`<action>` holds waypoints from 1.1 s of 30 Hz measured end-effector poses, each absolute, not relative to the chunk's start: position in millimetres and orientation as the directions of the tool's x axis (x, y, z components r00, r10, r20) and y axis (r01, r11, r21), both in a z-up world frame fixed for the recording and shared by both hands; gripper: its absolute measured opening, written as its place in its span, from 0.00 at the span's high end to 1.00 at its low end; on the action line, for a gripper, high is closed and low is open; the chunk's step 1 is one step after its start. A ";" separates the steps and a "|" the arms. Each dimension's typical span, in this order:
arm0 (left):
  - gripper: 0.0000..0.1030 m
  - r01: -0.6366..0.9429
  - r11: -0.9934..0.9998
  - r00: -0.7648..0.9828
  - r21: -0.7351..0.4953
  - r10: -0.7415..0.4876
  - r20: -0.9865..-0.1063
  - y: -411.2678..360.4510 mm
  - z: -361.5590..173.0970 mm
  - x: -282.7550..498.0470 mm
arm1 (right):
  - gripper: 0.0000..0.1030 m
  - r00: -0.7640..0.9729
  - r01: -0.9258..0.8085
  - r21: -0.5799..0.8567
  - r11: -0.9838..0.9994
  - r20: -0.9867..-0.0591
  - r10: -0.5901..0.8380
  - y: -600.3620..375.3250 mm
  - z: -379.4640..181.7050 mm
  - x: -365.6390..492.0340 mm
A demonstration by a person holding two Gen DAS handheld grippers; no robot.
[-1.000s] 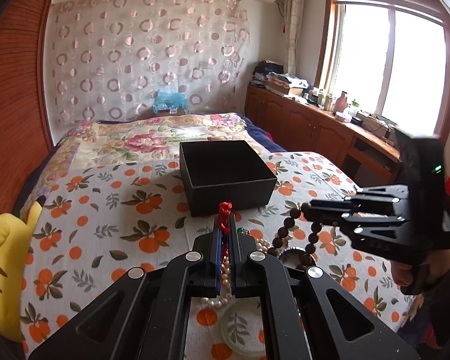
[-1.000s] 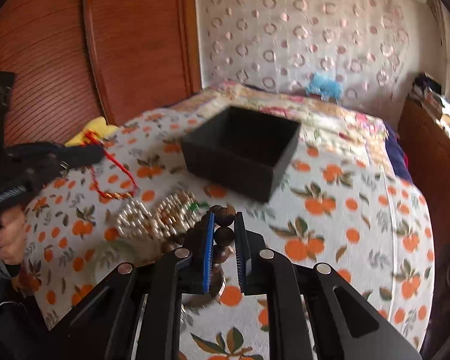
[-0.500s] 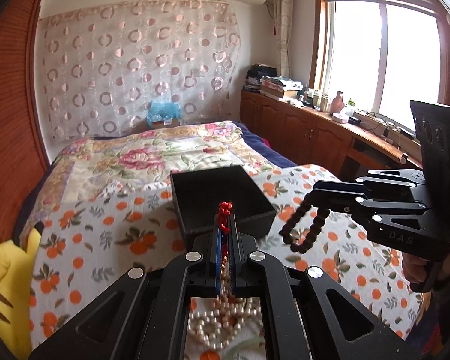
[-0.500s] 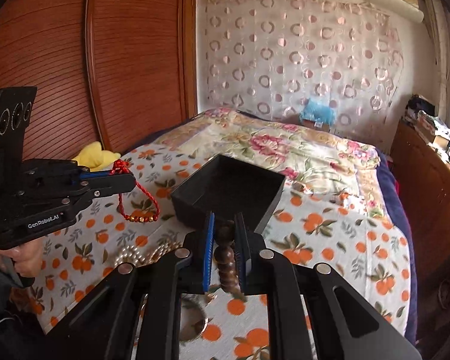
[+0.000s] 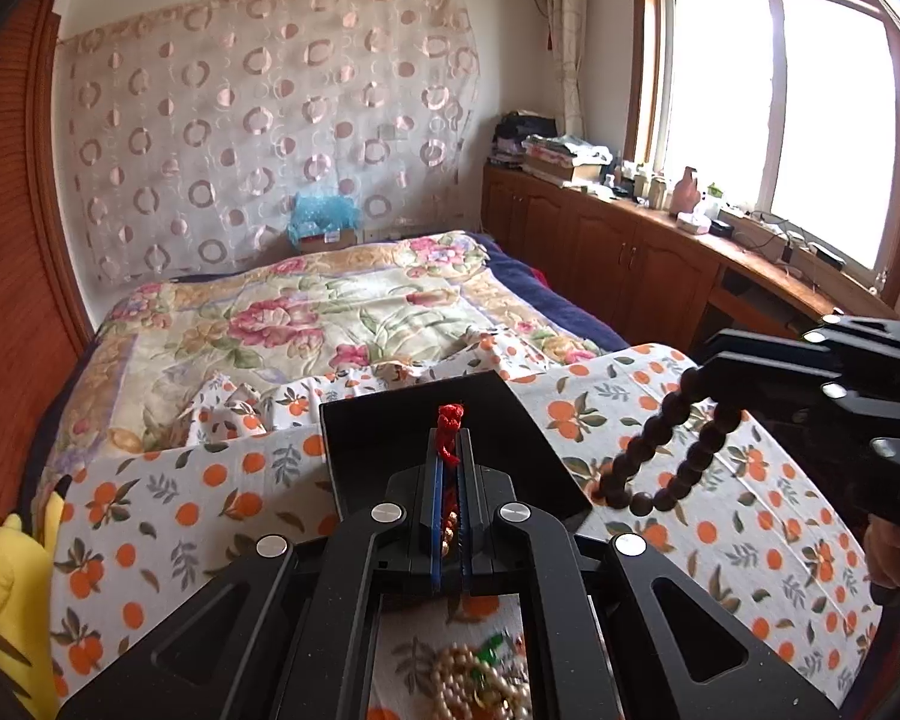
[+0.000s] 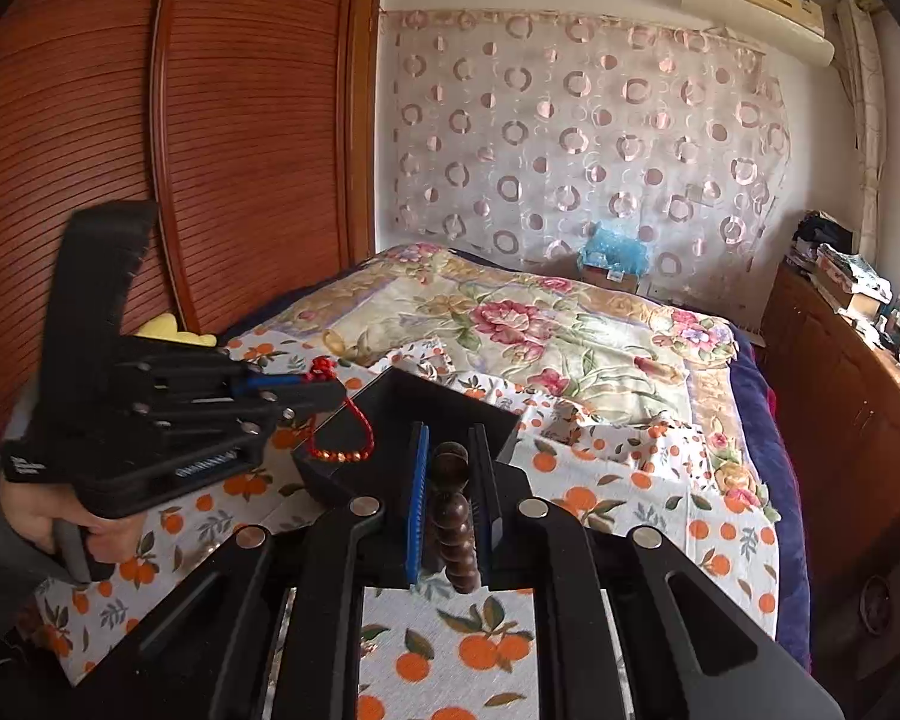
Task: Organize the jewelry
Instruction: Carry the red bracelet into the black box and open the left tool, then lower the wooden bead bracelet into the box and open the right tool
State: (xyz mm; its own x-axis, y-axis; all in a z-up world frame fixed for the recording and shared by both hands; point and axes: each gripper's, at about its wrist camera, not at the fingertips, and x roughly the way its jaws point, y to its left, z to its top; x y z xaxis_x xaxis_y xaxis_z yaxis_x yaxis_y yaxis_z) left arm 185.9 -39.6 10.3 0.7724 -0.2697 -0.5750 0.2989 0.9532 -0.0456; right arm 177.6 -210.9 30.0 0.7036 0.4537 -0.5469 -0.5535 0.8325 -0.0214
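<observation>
My left gripper (image 5: 448, 450) is shut on a red string bracelet (image 5: 449, 423) with gold beads, raised over the open black box (image 5: 390, 432). In the right wrist view the left gripper (image 6: 324, 387) shows at left with the red bracelet (image 6: 342, 453) hanging beside the box (image 6: 402, 402). My right gripper (image 6: 450, 450) is shut on a dark wooden bead bracelet (image 6: 453, 516). In the left wrist view the right gripper (image 5: 705, 381) shows at right and the bead bracelet (image 5: 660, 456) hangs as a loop to the right of the box.
The box sits on an orange-print cloth (image 5: 720, 516) on a bed with a floral quilt (image 5: 306, 318). A pile of pearl jewelry (image 5: 480, 678) lies on the cloth below my left gripper. A yellow plush toy (image 5: 0, 588) is at the left edge. Wooden cabinets (image 5: 630, 264) line the right.
Both grippers have risen off the cloth with their bracelets and moved toward the black box. The pearl pile stayed on the cloth.
</observation>
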 end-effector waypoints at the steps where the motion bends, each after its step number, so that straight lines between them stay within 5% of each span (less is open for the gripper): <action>1: 0.97 0.295 0.955 0.770 -0.041 -0.263 -0.581 -41.2 7.8 191.5 | 0.86 0.705 -0.552 -0.023 0.834 -0.547 0.451 -210.7 31.4 180.9; 6: 0.62 0.263 0.964 0.766 -0.037 -0.232 -0.600 -37.9 -0.4 201.9 | 0.86 0.704 -0.546 -0.017 0.837 -0.550 0.448 -209.9 33.4 196.0; 10: 0.59 0.246 0.968 0.770 -0.043 -0.222 -0.599 -26.0 -0.9 195.0 | 0.86 0.702 -0.548 -0.015 0.836 -0.552 0.450 -204.3 33.4 205.5; 17: 0.27 0.189 0.982 0.795 -0.030 -0.170 -0.583 1.6 -1.0 166.7 | 0.86 0.695 -0.564 -0.005 0.826 -0.543 0.471 -181.9 32.4 222.6; 33: 0.17 0.147 0.988 0.767 -0.054 -0.149 -0.624 27.7 -34.9 97.0 | 0.85 0.612 -0.558 0.085 0.826 -0.629 0.479 -136.4 -15.1 254.4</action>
